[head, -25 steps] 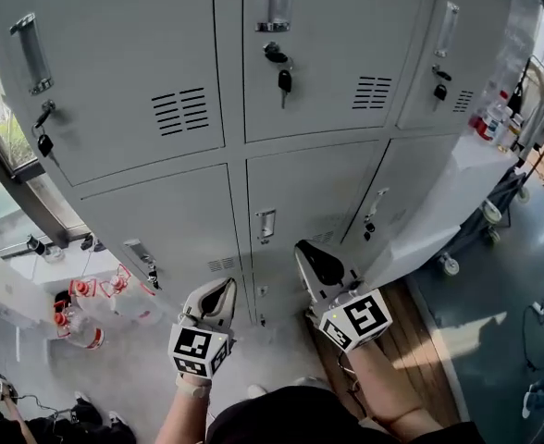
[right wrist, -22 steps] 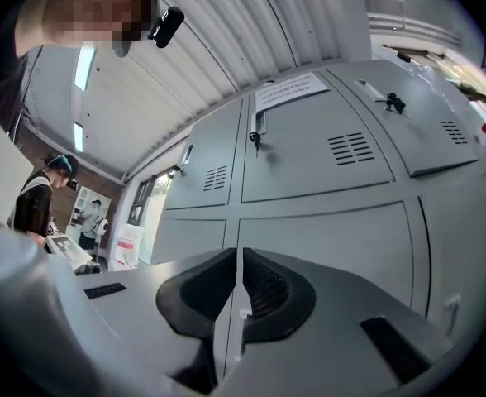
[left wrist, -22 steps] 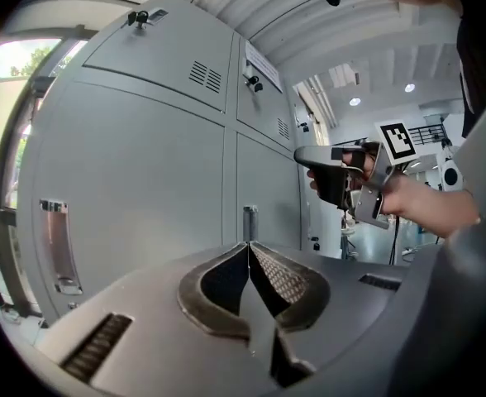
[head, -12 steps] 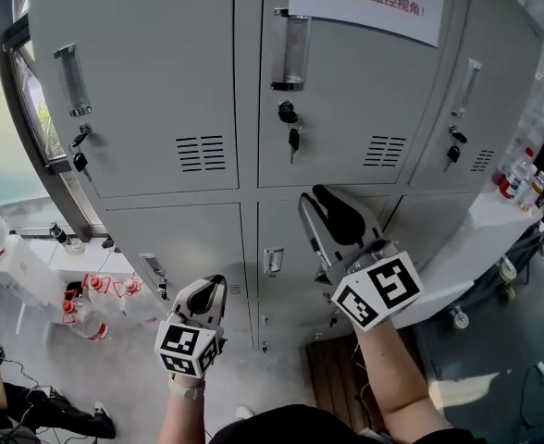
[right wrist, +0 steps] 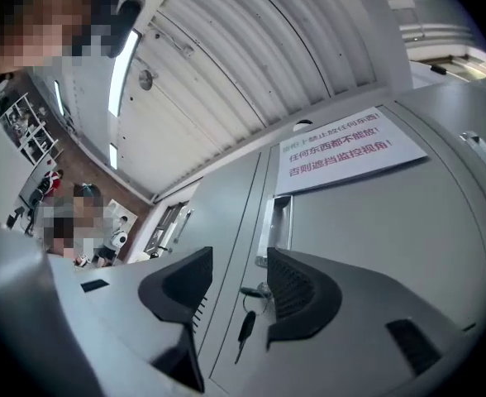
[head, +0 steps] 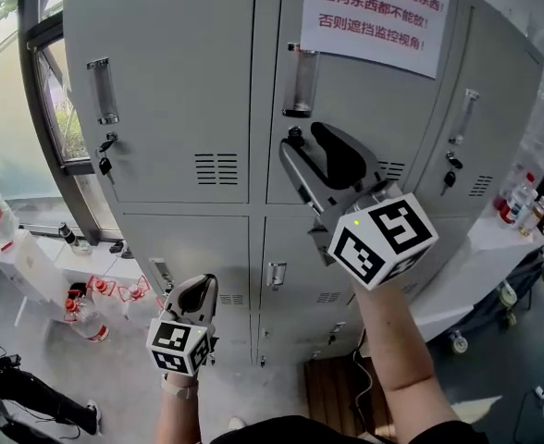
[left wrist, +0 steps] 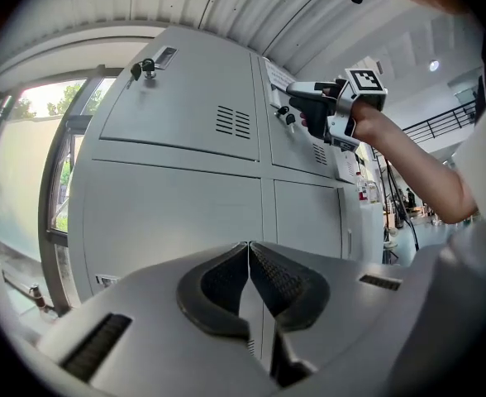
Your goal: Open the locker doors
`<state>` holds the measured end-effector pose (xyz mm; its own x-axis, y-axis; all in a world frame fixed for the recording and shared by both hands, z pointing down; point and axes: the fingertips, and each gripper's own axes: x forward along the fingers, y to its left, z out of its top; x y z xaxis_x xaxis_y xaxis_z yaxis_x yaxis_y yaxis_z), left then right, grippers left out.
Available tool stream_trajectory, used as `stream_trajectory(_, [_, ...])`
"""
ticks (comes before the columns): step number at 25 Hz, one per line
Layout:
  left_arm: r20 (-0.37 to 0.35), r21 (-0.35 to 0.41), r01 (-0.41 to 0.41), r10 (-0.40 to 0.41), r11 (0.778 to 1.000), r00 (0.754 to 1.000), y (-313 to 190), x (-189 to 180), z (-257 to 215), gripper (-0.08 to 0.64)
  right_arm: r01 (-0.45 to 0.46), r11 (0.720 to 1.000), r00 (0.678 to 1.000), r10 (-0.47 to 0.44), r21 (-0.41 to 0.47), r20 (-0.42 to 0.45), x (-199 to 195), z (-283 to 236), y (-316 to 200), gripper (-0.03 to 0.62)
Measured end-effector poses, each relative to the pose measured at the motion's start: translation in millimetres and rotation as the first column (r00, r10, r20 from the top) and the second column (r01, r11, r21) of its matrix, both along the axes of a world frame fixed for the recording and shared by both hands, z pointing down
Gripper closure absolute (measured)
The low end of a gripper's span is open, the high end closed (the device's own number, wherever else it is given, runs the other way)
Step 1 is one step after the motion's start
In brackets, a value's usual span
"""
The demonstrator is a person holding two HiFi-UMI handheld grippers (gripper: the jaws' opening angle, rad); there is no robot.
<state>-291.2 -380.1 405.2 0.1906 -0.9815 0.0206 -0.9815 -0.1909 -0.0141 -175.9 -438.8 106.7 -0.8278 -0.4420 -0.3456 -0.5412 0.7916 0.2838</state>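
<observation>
Grey locker doors (head: pixel 170 81) fill the head view, all closed. The upper middle door (head: pixel 364 109) has a recessed handle (head: pixel 300 81) (right wrist: pixel 274 220) and a lock with a hanging key (right wrist: pixel 245 325) below it. My right gripper (head: pixel 306 143) (right wrist: pixel 239 263) is raised in front of that lock. Its jaws have just been opening and stand open, with the lock and key showing ahead in the gap and nothing gripped. My left gripper (head: pixel 194 292) (left wrist: pixel 248 248) is shut and empty, low down by the lower left door's handle (head: pixel 161 272).
A white sign with red print (head: pixel 378 17) is stuck on the upper middle door. A window (head: pixel 59 118) lies to the left, with bottles and clutter on the floor (head: pixel 87 294) below it. At right is a white counter with bottles (head: pixel 522 202).
My right gripper rose from the lower middle door to the upper middle door's lock and opened its jaws. The left gripper rose slightly and stayed shut.
</observation>
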Motion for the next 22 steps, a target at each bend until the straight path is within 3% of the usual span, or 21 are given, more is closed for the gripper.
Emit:
stream_trajectory(13, [0.01, -0.006, 0.008, -0.008, 1.0, 1.0, 24, -13, 5, 0.54, -0.092, 0.994, 0.995, 0.089, -0.062, -0.047, -36, -26, -30, 0.356])
stream_trajectory(22, [-0.012, -0.009, 0.002, -0.002, 1.0, 1.0, 48, -26, 2, 0.54, -0.12, 0.982, 0.992, 0.124, -0.144, 0.016, -38, -33, -36, 0.371])
